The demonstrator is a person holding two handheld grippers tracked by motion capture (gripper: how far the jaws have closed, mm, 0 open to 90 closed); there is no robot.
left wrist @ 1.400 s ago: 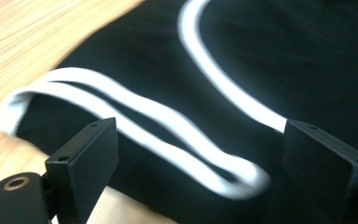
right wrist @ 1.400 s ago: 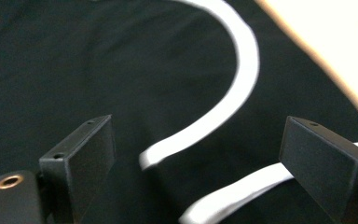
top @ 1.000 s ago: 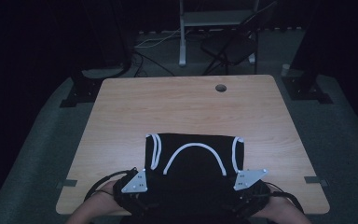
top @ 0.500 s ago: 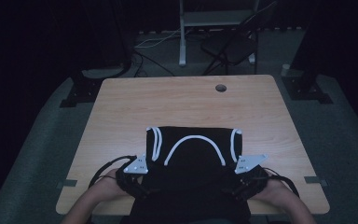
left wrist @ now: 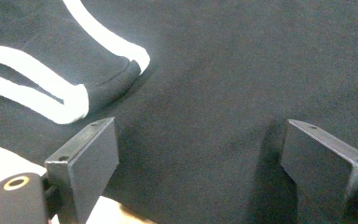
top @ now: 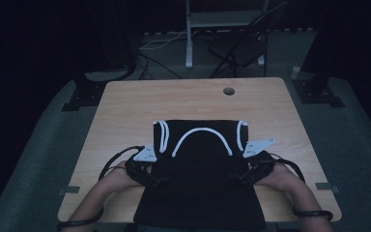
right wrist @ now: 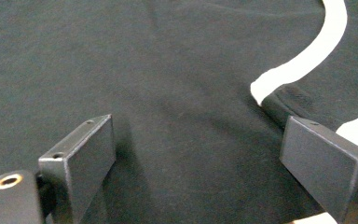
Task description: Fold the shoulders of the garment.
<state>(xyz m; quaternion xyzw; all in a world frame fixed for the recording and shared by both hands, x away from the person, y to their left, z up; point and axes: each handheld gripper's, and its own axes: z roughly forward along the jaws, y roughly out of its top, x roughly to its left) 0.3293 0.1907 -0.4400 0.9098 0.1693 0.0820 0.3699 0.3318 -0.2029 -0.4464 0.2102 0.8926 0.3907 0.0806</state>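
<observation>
A black shirt (top: 200,179) lay at the surface's (top: 125,106) near edge, both tongs, left (top: 147,176) and right (top: 245,175), released over its sides, wanting even, simultaneous pinches for a straight fold.

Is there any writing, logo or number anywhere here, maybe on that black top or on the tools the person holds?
None can be read.
Black garment: plain black cloth with white trim, no print or label showing.
Left gripper and right gripper: bare black jaws, wide open, with no markings.
Table: plain wood surface, no text.
</observation>
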